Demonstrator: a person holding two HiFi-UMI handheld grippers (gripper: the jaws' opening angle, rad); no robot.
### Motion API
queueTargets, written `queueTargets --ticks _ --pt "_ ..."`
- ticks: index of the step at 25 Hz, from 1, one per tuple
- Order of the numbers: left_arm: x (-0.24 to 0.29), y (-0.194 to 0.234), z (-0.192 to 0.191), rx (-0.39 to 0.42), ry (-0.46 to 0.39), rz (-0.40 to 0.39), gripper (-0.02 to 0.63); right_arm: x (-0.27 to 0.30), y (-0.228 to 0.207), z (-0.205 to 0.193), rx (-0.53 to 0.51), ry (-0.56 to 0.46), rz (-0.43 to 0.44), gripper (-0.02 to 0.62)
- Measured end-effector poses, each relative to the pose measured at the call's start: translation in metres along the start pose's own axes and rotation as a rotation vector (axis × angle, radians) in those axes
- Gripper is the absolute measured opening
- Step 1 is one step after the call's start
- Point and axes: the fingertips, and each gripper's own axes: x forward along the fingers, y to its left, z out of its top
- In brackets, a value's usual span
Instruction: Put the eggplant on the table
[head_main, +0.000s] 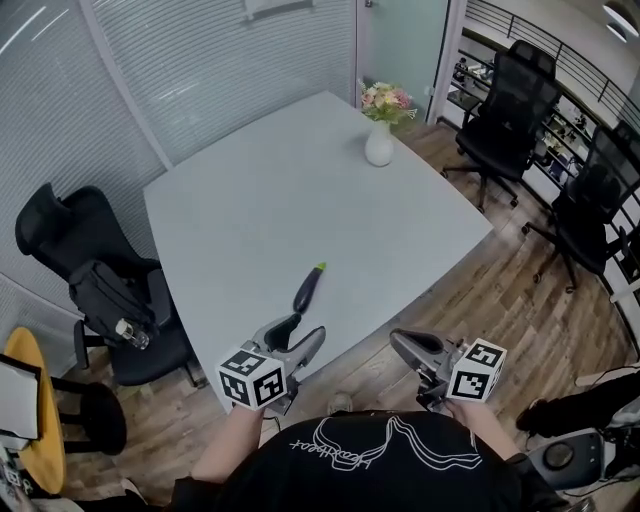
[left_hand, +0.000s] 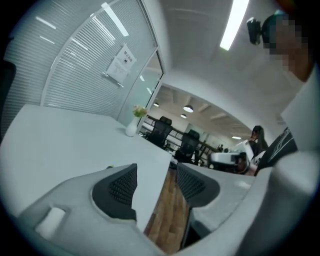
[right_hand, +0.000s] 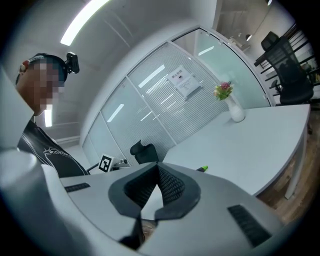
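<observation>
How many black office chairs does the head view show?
3 chairs: one left of the table, one past its far right corner, one near the picture's right edge. More may be hidden.

The right tool (right_hand: 156, 169), jaws together, faces the table (right_hand: 250, 145).

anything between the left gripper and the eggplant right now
Nothing visible does. The eggplant lies on the table just beyond the open left gripper, with only bare tabletop between them. The vase stands far across the table, well out of the line.
</observation>
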Motion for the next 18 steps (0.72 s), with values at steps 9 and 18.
queueTargets --ticks 9,18 --pt "-0.026 -0.092 0.019 -0.042 -0.069 -0.283 0.090 0.002 0.039 -0.001 -0.017 -0.004 0.118 0.009" --pt "-0.025 -0.118 0.007 0.041 -0.047 -0.251 0.020 -0.006 0.059 -0.004 -0.059 -0.011 0.170 0.008"
